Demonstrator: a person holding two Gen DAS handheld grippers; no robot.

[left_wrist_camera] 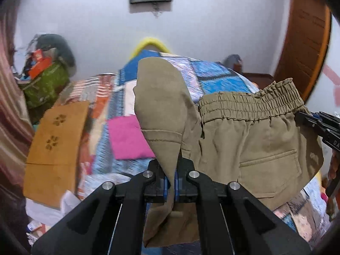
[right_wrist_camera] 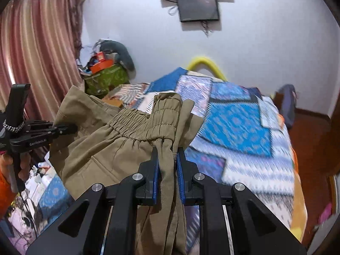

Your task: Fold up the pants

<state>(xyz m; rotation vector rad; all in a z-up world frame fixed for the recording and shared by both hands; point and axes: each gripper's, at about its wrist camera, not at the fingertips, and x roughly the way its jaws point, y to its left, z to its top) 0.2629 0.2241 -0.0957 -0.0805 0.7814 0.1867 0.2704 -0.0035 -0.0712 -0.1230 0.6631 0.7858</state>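
Observation:
Olive-khaki pants [left_wrist_camera: 250, 140] hang in the air above a bed, held between both grippers. My left gripper [left_wrist_camera: 171, 178] is shut on a hemmed end of the fabric, which stands up in a flap before it. My right gripper [right_wrist_camera: 167, 165] is shut on the gathered elastic waistband [right_wrist_camera: 146, 119]. In the left wrist view the right gripper [left_wrist_camera: 314, 123] shows at the right edge of the waistband [left_wrist_camera: 248, 104]. In the right wrist view the left gripper [right_wrist_camera: 53, 131] shows at the left, gripped by a hand [right_wrist_camera: 23, 165]. A back pocket [left_wrist_camera: 272, 170] faces the left camera.
Below lies a bed with a blue patchwork cover [right_wrist_camera: 233, 123]. A pink cloth [left_wrist_camera: 127, 136] and an orange cardboard sheet [left_wrist_camera: 55, 148] lie on it. A cluttered green box [right_wrist_camera: 106, 78] stands by the pink curtain [right_wrist_camera: 38, 53]. A wooden door [left_wrist_camera: 306, 48] is at the right, a dark screen [right_wrist_camera: 198, 7] on the wall.

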